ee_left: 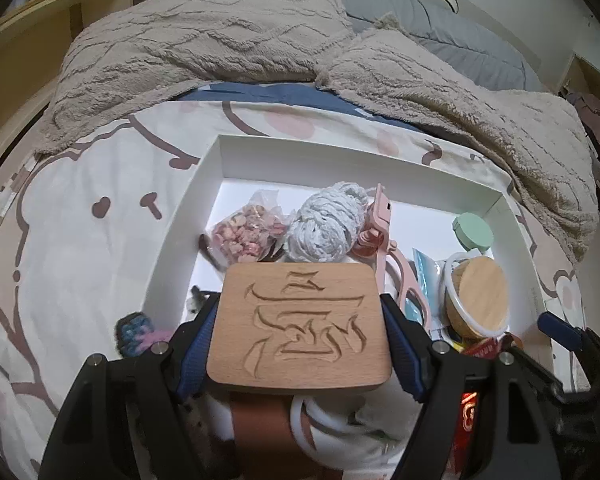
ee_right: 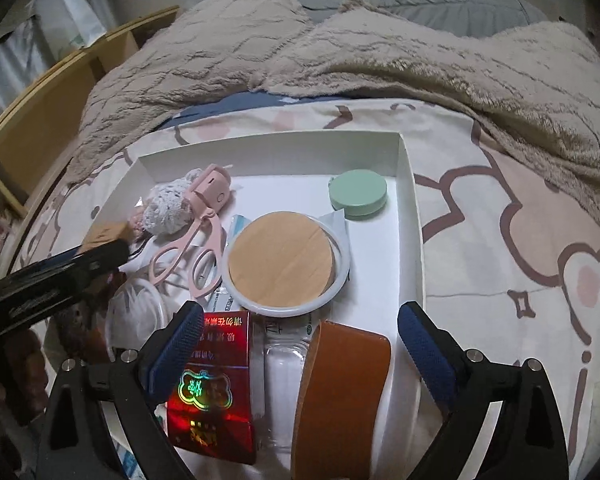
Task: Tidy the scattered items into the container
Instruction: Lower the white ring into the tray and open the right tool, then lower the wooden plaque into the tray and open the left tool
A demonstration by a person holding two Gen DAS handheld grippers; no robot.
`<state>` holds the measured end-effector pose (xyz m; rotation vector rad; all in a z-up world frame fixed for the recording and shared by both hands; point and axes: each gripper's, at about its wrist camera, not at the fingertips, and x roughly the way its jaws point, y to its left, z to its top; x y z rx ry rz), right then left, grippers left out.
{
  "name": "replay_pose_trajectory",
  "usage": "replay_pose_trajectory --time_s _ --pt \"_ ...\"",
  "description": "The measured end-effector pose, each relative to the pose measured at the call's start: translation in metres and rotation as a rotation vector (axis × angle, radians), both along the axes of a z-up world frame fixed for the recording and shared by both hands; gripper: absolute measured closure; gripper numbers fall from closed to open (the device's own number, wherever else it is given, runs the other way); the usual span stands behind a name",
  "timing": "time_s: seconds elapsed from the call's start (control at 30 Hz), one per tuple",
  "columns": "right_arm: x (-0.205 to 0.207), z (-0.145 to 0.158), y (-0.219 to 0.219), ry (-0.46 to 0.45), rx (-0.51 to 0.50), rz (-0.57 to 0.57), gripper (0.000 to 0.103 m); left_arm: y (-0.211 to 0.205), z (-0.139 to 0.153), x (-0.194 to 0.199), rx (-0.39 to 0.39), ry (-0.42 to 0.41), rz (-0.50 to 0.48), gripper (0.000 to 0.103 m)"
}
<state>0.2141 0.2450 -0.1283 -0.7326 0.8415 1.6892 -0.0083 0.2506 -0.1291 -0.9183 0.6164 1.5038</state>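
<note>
Gripping a wooden block carved with characters I cannot read, the left tongs hide much of the white tray on the bed below them. At the right view's 6 o'clock, the right tongs gape wide and empty over a red packet (foil print, illegible) and a brown band, both cut off.

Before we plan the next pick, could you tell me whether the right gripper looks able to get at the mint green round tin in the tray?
Probably yes. The right gripper is open and empty, and the mint green tin sits alone in the white tray's far corner; the round wooden lid lies beside the direct path.
</note>
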Motion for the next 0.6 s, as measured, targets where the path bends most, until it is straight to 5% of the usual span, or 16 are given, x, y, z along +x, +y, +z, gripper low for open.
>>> replay_pose_trajectory --time_s 0.3,0.43,0.6 --pt "0.0 0.003 -0.011 -0.027 0.038 0.048 0.006 0.007 -0.008 0.001 0.005 0.061 0.035 0.027" --pt "0.004 0.011 -0.015 -0.004 0.055 0.044 0.006 0.003 0.004 -0.001 0.052 0.048 0.058 0.007" --pt "0.009 0.023 -0.019 0.017 0.082 0.032 0.006 -0.009 0.02 0.002 0.101 0.052 0.029 0.006"
